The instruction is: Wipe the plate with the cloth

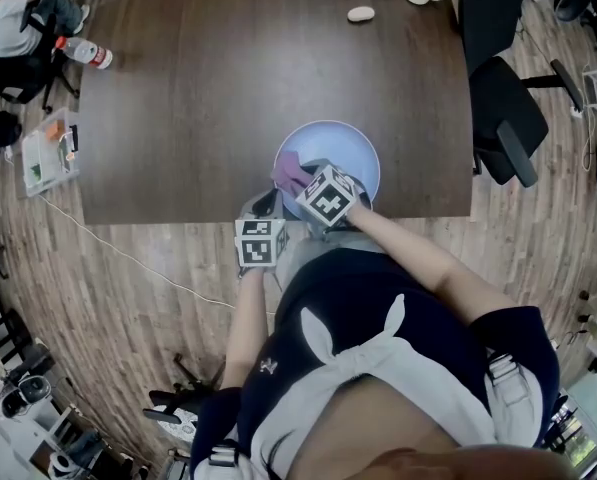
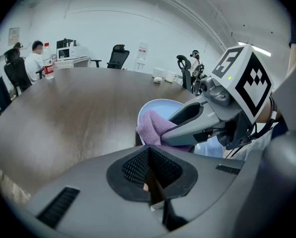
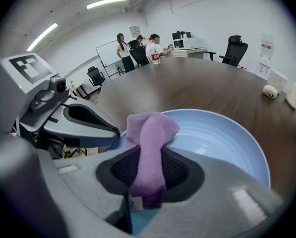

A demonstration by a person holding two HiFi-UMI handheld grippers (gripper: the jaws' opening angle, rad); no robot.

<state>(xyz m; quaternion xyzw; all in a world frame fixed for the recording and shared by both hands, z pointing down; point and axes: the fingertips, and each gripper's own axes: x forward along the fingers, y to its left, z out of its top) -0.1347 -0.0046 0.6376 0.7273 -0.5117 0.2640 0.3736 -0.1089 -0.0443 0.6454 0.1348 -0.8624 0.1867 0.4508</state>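
Pinching cloth (image 3: 150,133) (right gripper (image 3: 147,175)) over plate (image 3: 222,138)

The plate (image 1: 353,148) is seen as smooth and glossy, with light reflected off its pale blue surface. The cloth (image 3: 150,133) is shown as soft, napped, matt purple fabric. The worktop (image 1: 258,78) is finished in dark wood grain with a low sheen. The left gripper (image 2: 148,158) and right gripper (image 3: 148,158) are cased in matt grey plastic, their fingers (image 3: 180,172) lined with black mesh.
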